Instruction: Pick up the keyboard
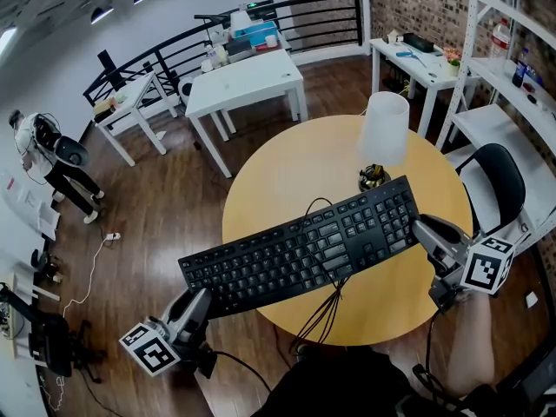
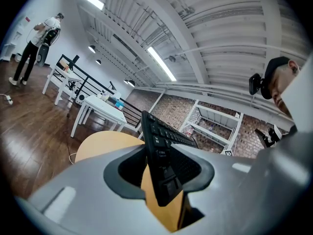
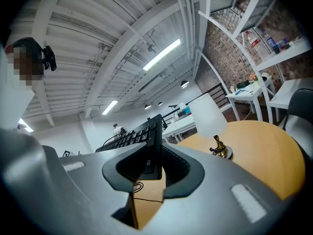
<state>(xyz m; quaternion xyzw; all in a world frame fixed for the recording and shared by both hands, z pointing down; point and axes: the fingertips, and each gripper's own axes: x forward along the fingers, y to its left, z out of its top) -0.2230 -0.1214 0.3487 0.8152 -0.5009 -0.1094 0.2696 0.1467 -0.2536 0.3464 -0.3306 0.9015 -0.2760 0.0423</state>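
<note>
A black keyboard [image 1: 304, 247] hangs in the air above the round wooden table [image 1: 287, 176], held level between both grippers. My left gripper [image 1: 198, 307] is shut on its left end, and in the left gripper view the keyboard [image 2: 164, 153] stands edge-on between the jaws. My right gripper [image 1: 426, 235] is shut on its right end; the right gripper view shows the keyboard [image 3: 146, 141] clamped in the same way. Its black cable [image 1: 326, 307] dangles below toward the table's near edge.
A small lamp with a white shade [image 1: 383, 133] stands on the table just behind the keyboard's right end. A black chair [image 1: 497, 176] is at the right, white shelving [image 1: 512, 76] beyond it. White tables [image 1: 248, 81] stand farther back; a person [image 1: 48, 159] is at far left.
</note>
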